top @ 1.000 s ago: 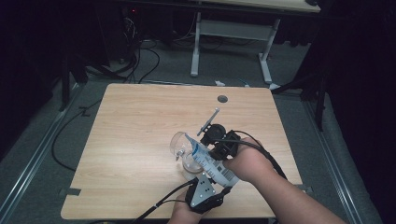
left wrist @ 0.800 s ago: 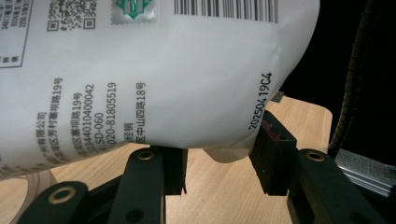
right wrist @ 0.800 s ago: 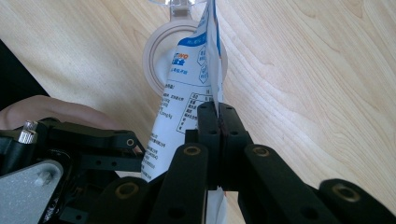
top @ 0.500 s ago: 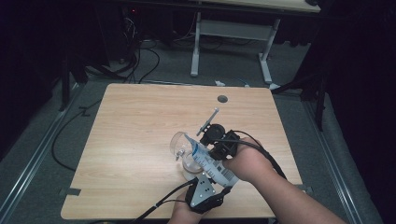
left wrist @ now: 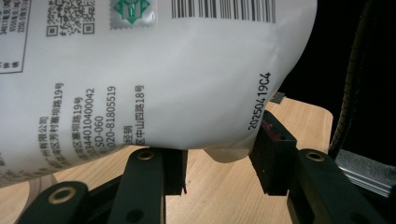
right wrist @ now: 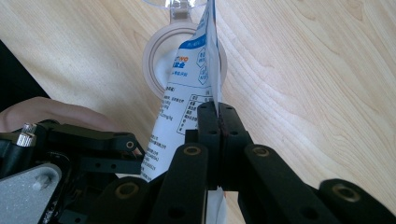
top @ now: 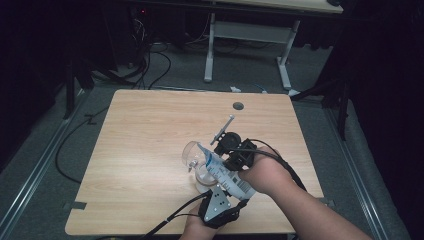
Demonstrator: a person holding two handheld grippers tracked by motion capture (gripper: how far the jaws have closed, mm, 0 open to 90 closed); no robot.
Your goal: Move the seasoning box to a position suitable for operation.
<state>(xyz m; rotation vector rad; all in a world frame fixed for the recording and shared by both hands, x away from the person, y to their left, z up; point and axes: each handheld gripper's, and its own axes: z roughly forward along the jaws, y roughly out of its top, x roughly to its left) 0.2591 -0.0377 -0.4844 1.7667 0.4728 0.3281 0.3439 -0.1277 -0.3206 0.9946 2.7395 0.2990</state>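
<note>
A white pouch [top: 222, 172] with blue print slants over a clear jar [top: 202, 180], whose lid [top: 191, 152] hangs open at the back. In the right gripper view the pouch's top corner [right wrist: 189, 70] hangs over the jar's round mouth [right wrist: 156, 51]. My right gripper [top: 222, 160] is shut on the pouch's thin side seam [right wrist: 218, 112]. My left gripper [top: 227, 189] comes in from the table's near edge. Its jaws [left wrist: 219, 163] clasp the pouch's full lower end [left wrist: 163, 70], which bulges over them.
The light wooden table [top: 150, 130] has a small round hole [top: 238, 106] near its far edge. A thin metal rod [top: 223, 129] sticks out past the right gripper. Cables [top: 150, 65] and a white desk frame [top: 245, 45] are on the floor behind.
</note>
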